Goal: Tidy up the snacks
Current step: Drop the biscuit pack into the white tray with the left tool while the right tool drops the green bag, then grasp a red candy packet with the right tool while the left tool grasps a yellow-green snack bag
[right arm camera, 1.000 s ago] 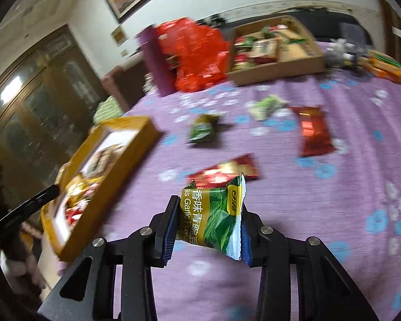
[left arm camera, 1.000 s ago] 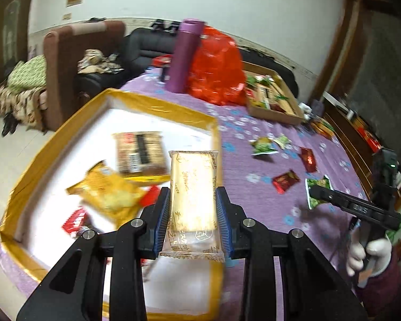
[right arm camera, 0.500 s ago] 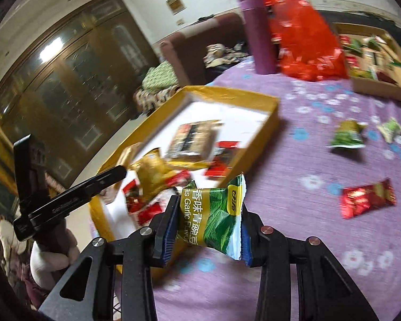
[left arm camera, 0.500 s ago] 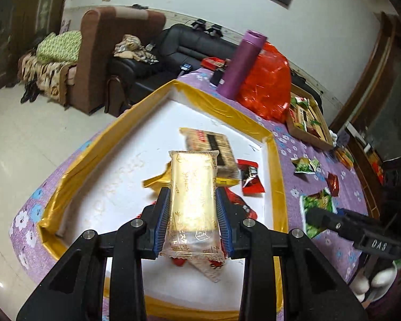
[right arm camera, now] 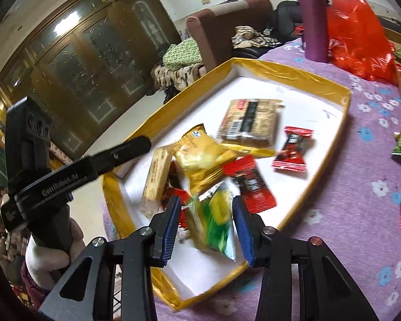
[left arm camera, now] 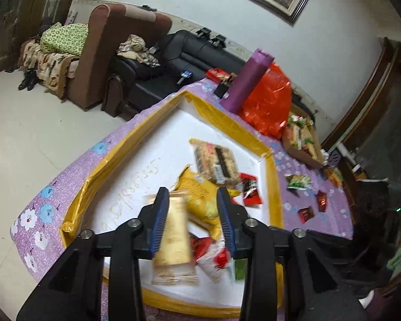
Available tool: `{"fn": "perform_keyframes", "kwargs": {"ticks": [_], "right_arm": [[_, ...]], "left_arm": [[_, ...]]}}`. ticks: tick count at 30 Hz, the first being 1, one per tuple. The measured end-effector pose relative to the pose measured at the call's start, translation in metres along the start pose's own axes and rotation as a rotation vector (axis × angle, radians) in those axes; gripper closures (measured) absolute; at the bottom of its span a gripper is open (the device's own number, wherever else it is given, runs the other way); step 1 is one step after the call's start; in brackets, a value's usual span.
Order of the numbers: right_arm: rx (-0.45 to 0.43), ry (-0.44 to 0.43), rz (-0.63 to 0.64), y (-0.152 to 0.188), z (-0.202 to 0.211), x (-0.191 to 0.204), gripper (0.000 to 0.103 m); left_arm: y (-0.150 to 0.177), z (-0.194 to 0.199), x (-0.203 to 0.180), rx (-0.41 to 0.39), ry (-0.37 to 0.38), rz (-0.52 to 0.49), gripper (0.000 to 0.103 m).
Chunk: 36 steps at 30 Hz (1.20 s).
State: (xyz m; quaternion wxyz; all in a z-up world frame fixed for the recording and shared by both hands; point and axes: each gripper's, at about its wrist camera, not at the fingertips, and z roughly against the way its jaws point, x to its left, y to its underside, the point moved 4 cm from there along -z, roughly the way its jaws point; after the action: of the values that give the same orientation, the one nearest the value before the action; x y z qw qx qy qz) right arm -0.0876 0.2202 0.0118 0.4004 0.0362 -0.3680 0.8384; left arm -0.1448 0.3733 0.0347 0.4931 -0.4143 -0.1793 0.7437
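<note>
Gold-rimmed white tray [left arm camera: 270, 160] on purple floral surface [left arm camera: 74, 171]. Left tool [left arm camera: 192, 219] released, jaws apart; blurred beige wafer pack [left arm camera: 173, 240] below them at 6 o'clock in tray. Right tool [right arm camera: 205, 224] also released; green snack pack [right arm camera: 214, 227] blurred between jaws, over tray's near corner.

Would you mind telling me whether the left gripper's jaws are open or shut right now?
Open. The left gripper has its jaws spread wider than the blurred beige pack, which sits against one jaw only, over the yellow tray.
</note>
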Motion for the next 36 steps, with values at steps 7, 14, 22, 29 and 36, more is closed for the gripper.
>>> {"fn": "perform_keyframes", "kwargs": {"ticks": [7, 14, 22, 29, 36], "right_arm": [[-0.028, -0.006, 0.031, 0.003, 0.011, 0.008, 0.060], [-0.096, 0.031, -0.025, 0.009, 0.047, -0.027, 0.057], [-0.152, 0.204, -0.213, 0.038, 0.107, -0.140, 0.052], [-0.198, 0.351, -0.362, 0.057, 0.153, -0.228, 0.050], [-0.263, 0.530, -0.406, 0.041, 0.169, -0.293, 0.047]], "left_arm": [[-0.003, 0.012, -0.027, -0.037, 0.144, 0.001, 0.029], [0.005, 0.009, -0.072, 0.011, 0.242, -0.033, 0.029], [0.025, -0.005, -0.117, 0.103, 0.286, -0.099, 0.029], [0.047, -0.026, -0.150, 0.196, 0.288, -0.163, 0.029], [0.058, -0.032, -0.166, 0.237, 0.283, -0.207, 0.029]]}}
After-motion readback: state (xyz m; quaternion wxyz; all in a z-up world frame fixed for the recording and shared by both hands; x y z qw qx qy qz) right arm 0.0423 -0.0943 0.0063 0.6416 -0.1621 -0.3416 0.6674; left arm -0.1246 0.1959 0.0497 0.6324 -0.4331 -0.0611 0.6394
